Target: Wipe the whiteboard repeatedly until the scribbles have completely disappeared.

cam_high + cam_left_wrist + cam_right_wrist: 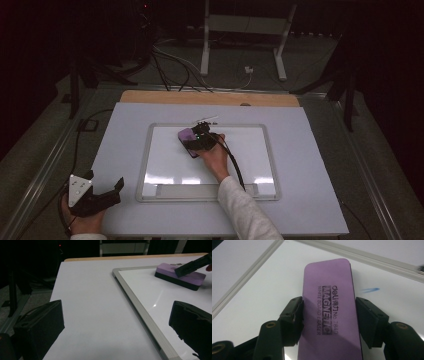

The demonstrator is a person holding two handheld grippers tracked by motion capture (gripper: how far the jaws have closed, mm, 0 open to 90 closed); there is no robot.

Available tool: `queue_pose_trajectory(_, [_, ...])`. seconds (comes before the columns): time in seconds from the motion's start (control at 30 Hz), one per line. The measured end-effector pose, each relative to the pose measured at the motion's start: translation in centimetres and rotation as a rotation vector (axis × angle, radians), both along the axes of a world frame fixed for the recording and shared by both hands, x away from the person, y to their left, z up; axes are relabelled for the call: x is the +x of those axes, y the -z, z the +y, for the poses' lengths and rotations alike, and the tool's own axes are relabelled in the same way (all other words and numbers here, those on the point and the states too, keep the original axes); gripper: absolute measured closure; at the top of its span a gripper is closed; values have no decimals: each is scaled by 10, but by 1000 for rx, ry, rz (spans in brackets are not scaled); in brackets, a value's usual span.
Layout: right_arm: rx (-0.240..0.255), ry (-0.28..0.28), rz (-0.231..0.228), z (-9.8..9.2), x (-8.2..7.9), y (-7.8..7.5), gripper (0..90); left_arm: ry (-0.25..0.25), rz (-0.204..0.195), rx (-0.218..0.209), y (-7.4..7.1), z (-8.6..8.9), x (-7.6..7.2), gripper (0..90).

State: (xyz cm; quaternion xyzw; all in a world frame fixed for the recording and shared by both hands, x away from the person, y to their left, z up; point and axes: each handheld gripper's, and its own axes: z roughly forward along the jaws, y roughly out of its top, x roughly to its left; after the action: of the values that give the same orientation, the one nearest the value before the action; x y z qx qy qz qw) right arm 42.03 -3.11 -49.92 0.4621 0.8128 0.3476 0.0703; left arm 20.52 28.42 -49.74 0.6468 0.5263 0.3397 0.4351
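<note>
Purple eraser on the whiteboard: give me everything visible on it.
The eraser is a flat rounded-corner block with a purple top, printed "deli MAGNETIC WHITE BOARD ERASER", over a black pad layer seen along its edge in the left gripper view. It lies flat, pad down, on the whiteboard, in the upper middle of the board. The right gripper is shut on its long sides, one black jaw pressing each. A short blue marker stroke sits beside it, not touching.
</note>
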Motion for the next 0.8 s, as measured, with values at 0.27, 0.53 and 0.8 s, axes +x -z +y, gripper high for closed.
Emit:
queue_pose_trajectory(0.27, [-40,185,-1,-35,15,-3,416,1,2,-1,0,1,0,6])
queue_pose_trajectory(0.53, [-48,275,5,-56,22,-4,416,-2,2,0,1,0,-1,6])
queue_pose_trajectory(0.8, [-25,116,15,-17,13,-2,417,0,4,2,1,0,0,6])
